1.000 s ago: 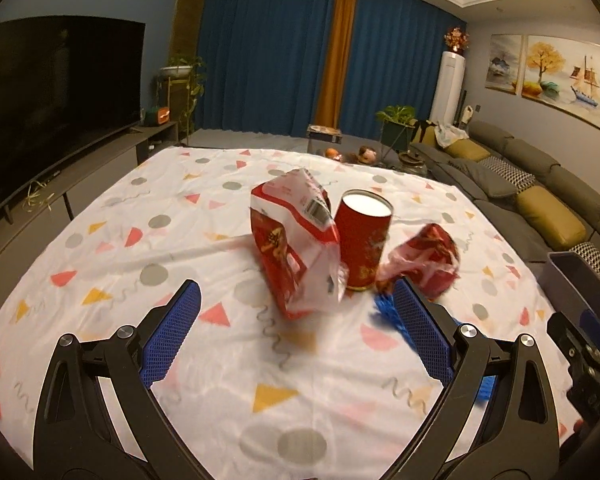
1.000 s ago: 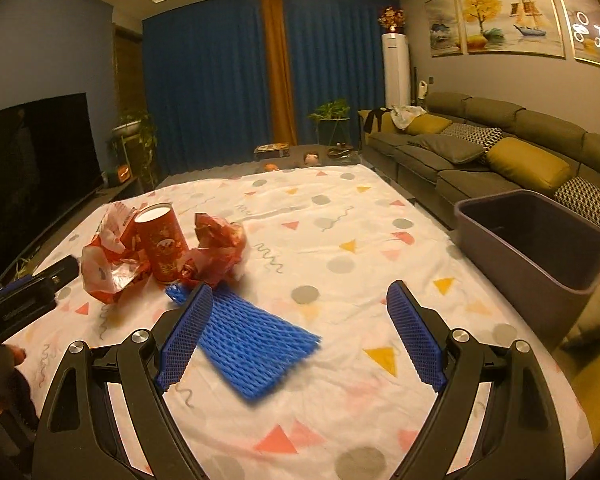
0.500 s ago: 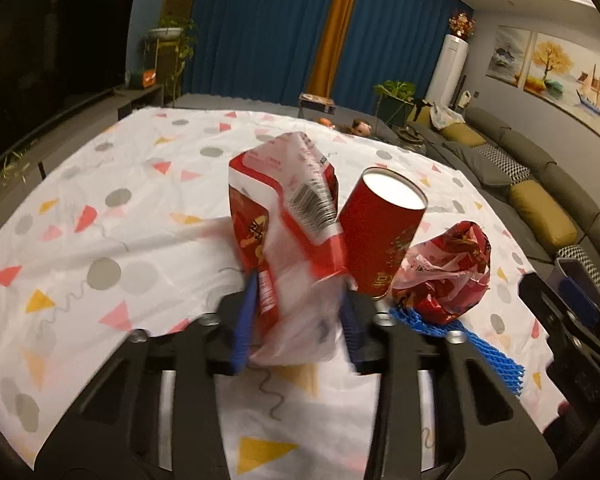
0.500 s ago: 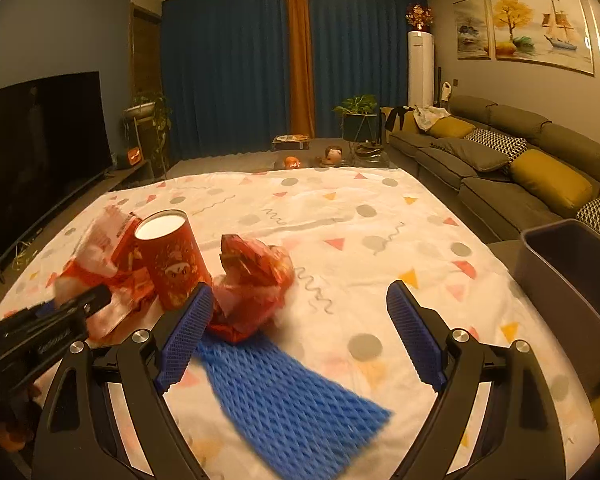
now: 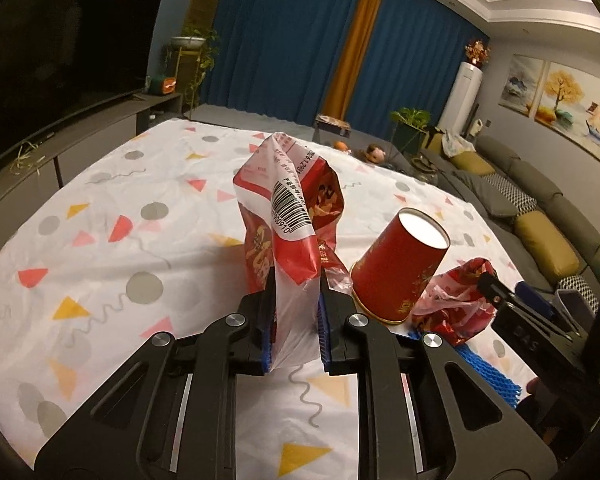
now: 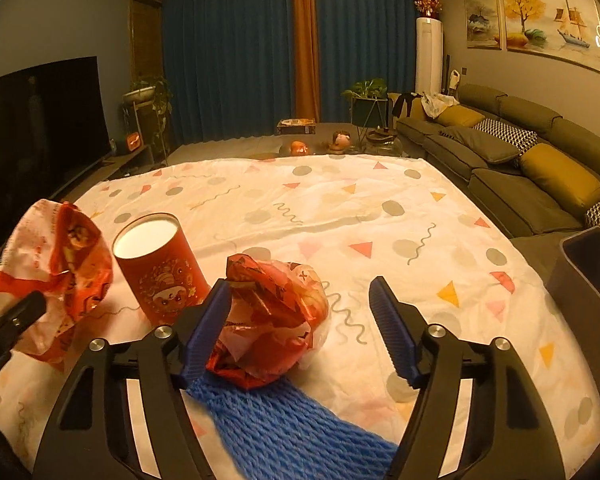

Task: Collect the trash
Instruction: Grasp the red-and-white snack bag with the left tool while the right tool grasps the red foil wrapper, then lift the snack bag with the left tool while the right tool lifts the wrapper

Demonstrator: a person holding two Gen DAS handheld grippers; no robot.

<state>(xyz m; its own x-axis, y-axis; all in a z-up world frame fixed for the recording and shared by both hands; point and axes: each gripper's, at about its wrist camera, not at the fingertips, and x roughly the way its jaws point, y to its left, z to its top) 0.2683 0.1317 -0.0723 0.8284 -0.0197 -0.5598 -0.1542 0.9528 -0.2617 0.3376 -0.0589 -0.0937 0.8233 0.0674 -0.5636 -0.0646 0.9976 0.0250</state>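
Note:
My left gripper is shut on a red and white snack bag and holds it upright above the patterned cloth; the bag also shows in the right wrist view. A red paper cup stands upside down just right of it, also in the right wrist view. A crumpled red wrapper lies between the open jaws of my right gripper, against the left pad. A blue foam net lies on the cloth under that gripper.
A grey bin stands off the right edge of the clothed table. A sofa runs along the right wall. A TV on a low cabinet is at the left.
My left gripper moved in, shut on the snack bag and raised it. My right gripper moved left and forward until the crumpled wrapper sat between its open jaws.

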